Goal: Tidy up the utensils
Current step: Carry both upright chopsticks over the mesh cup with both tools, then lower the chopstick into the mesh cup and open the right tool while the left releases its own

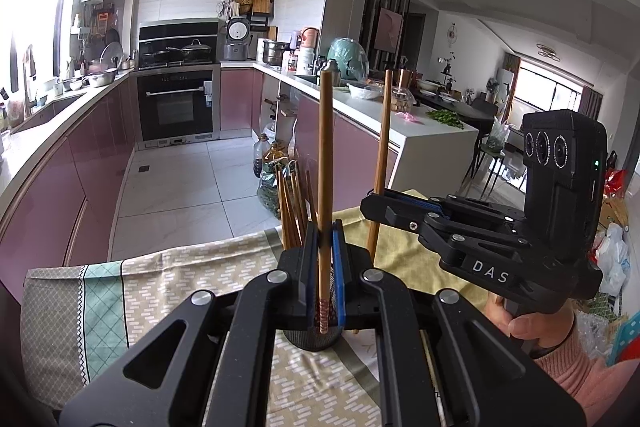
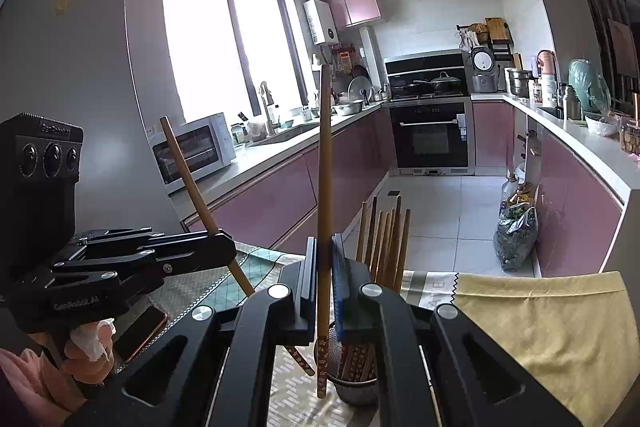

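You are gripping one chopstick in each gripper, above the mesh holder (image 2: 354, 383) that is standing on the patterned tablecloth (image 1: 168, 291).

Left gripper (image 1: 325, 243): its jaws are pinching the left chopstick (image 1: 326, 155) near the decorated lower end. Seen from the left wrist, that stick is standing nearly upright, its patterned tip ending just over the holder's dark rim. In the right wrist view the same stick is leaning, its top tilting away from the holder.

Right gripper (image 2: 323, 259): its jaws are clamping the right chopstick (image 2: 325, 163) below the middle. This stick is also standing close to upright, and its flower-patterned tip is hanging just in front of the holder, on the side nearer you, not inside it.

A bundle of chopsticks (image 2: 386, 243) is already resting in the holder, the plain wooden ends fanning upward behind both grippers and the patterned tips showing through the mesh.

Your right hand (image 1: 536, 323), in a pink sleeve, is wrapping the handle of the right gripper beside the holder. Your left hand (image 2: 86, 351) is holding the other handle together with a scrap of white tissue. A yellow cloth (image 2: 552, 323) is lying to the right of the holder, over the tablecloth.
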A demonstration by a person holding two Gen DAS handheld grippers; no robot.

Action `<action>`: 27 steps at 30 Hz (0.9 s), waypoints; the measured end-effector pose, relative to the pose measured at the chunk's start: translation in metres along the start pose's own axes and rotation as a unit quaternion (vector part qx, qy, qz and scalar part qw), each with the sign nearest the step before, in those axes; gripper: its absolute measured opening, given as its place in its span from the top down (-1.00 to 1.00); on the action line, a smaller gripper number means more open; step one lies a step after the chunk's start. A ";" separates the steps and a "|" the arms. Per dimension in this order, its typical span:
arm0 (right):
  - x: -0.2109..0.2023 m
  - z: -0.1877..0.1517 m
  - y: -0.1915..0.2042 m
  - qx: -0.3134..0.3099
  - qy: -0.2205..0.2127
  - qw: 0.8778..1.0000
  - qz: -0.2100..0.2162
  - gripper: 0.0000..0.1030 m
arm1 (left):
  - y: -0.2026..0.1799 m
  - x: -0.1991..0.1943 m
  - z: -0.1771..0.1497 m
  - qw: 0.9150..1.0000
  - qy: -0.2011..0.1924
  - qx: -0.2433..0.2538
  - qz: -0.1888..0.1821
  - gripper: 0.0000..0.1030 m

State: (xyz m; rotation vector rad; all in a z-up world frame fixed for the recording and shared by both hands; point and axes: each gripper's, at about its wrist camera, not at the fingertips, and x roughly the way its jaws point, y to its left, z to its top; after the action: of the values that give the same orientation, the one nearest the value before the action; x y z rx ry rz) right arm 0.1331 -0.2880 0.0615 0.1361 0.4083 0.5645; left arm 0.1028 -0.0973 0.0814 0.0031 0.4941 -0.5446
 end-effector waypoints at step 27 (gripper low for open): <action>0.017 0.004 -0.003 0.003 0.000 1.000 -0.019 0.89 | 0.001 0.016 0.004 1.000 0.002 -0.001 0.011 0.85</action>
State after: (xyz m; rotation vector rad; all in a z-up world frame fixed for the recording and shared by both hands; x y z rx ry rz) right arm 0.1491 -0.2813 0.0590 0.1342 0.4122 0.5253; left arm 0.1169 -0.1042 0.0778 0.0077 0.4970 -0.5226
